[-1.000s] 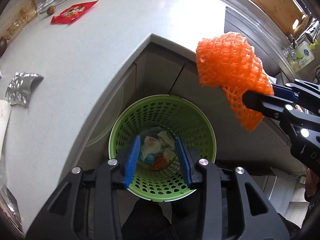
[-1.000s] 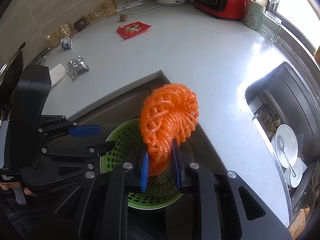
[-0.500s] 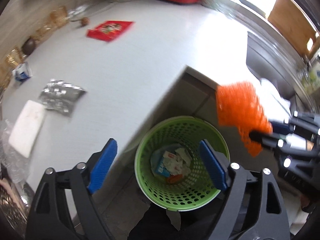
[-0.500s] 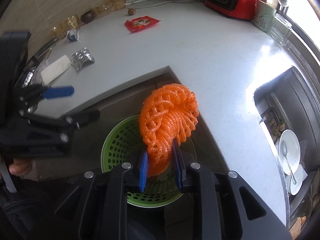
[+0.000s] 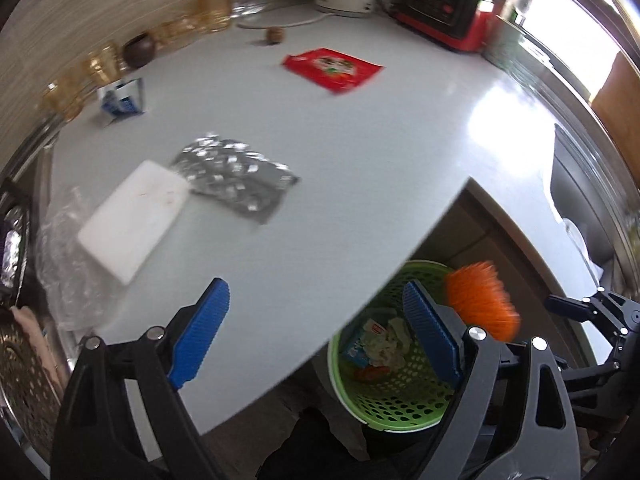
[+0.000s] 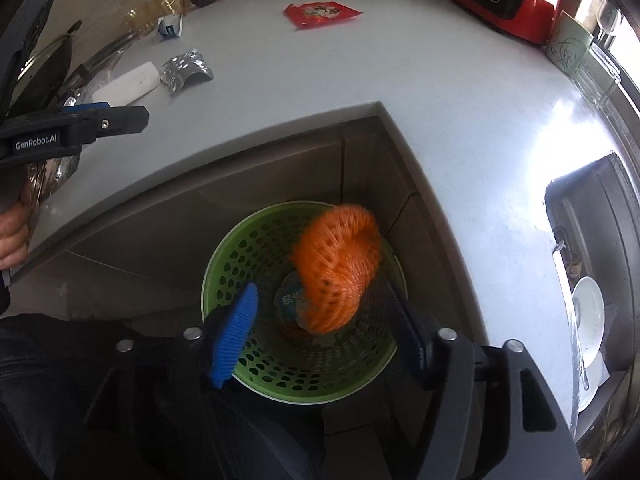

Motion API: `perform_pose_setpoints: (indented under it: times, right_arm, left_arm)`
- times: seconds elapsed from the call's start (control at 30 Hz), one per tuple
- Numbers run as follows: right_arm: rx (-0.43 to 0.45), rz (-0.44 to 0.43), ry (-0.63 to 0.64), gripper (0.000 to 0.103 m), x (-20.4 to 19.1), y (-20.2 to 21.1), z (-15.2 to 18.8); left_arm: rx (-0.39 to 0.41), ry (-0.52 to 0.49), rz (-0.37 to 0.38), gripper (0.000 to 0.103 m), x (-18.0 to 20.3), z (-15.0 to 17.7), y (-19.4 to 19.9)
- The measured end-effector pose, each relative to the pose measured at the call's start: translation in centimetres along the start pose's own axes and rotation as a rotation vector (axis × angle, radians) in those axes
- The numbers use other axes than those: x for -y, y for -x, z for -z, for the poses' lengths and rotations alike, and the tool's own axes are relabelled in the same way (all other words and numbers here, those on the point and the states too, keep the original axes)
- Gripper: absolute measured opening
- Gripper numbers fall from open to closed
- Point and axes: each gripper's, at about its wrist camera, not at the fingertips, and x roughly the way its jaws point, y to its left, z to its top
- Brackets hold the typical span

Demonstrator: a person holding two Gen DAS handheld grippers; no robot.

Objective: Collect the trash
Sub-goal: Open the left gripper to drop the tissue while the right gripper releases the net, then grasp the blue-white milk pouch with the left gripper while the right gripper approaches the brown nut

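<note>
Right wrist view: right gripper (image 6: 320, 336) spread wide above green basket (image 6: 224, 276), gripping nothing. Orange foam net (image 6: 340, 268) blurred over basket mouth, apparently loose in the air. Left wrist view: left gripper (image 5: 316, 332) also spread wide, empty, over white counter (image 5: 360, 160). Still on counter: silver foil pack (image 5: 236, 176), red wrapper (image 5: 332, 66), white block (image 5: 132, 220).

Orange foam net (image 6: 338, 270), blurred, loose over green perforated basket (image 6: 240, 256) holding wrappers, red snack wrapper (image 5: 332, 68) flat on counter, crumpled silver foil packet (image 5: 236, 176) beside white foam block (image 5: 132, 216)
</note>
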Motion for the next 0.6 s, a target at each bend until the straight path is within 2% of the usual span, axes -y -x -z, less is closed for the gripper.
perform_pose_setpoints:
  times: [0.1, 0.23, 0.43, 0.6]
  right_arm:
    - [0.008, -0.006, 0.016, 0.079, -0.2, 0.1, -0.5]
    - [0.052, -0.012, 0.037, 0.082, -0.5, 0.7, -1.7]
    - [0.149, -0.022, 0.033, 0.091, -0.3, 1.9, -4.8]
    - [0.23, -0.029, 0.036, 0.098, -0.2, 2.5, -8.2]
  left_arm:
    - [0.012, 0.036, -0.021, 0.085, -1.6, 0.2, 0.4]
    - [0.039, 0.085, -0.034, 0.085, -3.6, 0.4, 1.1]
    - [0.106, 0.119, -0.081, 0.085, -5.8, 0.3, 2.9]
    - [0.141, 0.206, -0.117, 0.089, -8.0, -0.9, 4.3]
